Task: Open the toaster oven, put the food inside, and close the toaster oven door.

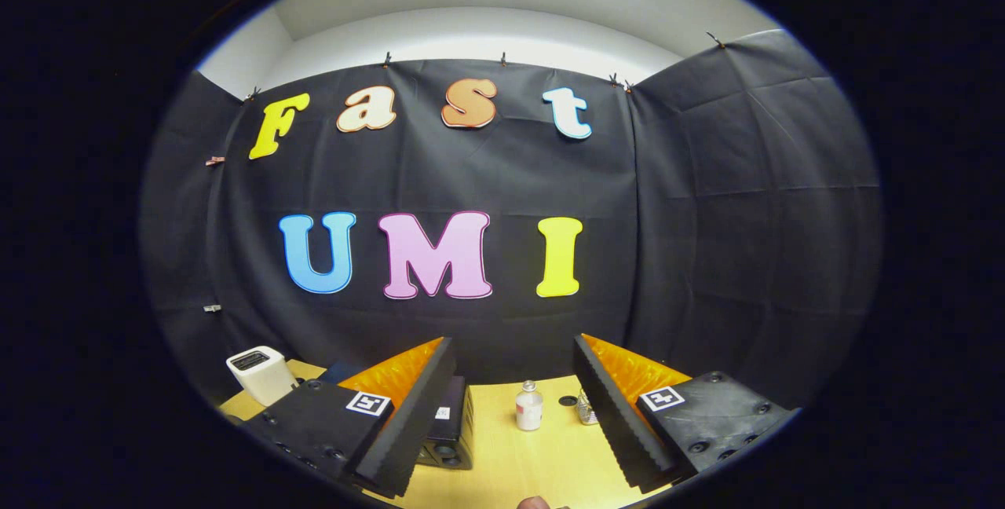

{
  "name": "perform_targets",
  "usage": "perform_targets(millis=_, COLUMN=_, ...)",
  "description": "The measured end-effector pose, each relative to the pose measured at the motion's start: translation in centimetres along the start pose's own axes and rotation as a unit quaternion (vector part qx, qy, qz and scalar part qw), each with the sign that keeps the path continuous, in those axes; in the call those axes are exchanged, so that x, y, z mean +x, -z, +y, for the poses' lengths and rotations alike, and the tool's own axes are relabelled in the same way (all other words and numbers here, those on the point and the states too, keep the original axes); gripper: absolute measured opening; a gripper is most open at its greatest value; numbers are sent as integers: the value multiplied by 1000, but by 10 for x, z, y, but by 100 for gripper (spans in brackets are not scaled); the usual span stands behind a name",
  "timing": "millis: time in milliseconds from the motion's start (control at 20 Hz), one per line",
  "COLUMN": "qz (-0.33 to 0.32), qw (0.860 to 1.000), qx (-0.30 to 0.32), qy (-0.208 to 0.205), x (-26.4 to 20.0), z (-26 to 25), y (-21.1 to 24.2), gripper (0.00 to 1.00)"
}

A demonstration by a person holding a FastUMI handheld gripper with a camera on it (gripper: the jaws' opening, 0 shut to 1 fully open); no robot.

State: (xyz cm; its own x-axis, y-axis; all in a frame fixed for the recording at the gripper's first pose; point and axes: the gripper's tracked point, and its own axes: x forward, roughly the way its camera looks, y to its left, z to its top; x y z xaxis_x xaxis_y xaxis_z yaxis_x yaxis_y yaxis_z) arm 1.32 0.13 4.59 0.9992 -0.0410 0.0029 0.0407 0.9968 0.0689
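Observation:
My gripper (514, 346) is held high above the yellow wooden table (518, 462), open wide, with nothing between its fingers. A black box-shaped appliance (453, 426) with round knobs low on its face stands on the table, right beside the left finger and partly hidden behind it; I cannot tell how its door stands. A small rounded brownish thing (534, 503) peeks in at the near table edge between the fingers, too cut off to identify.
A white boxy appliance (261, 373) stands at the table's far left corner. Between the fingers, further back, stand a small white bottle (529, 407) and a small shiny jar (586, 408), with a dark round spot (568, 400) between them. Black cloth walls close the table in.

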Motion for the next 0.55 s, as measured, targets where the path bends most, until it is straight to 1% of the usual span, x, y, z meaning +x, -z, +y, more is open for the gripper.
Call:
perform_targets(millis=200, qz=-12, qw=1000, qx=-10, qy=-5, x=3, z=-19, y=-13, gripper=99)
perform_targets(millis=400, qz=-7, qw=1000, qx=8, qy=-11, x=8, z=-31, y=-12, gripper=99)
perform_targets(millis=550, qz=-5, qw=1000, qx=10, qy=-11, x=10, z=-38, y=-5, gripper=99)
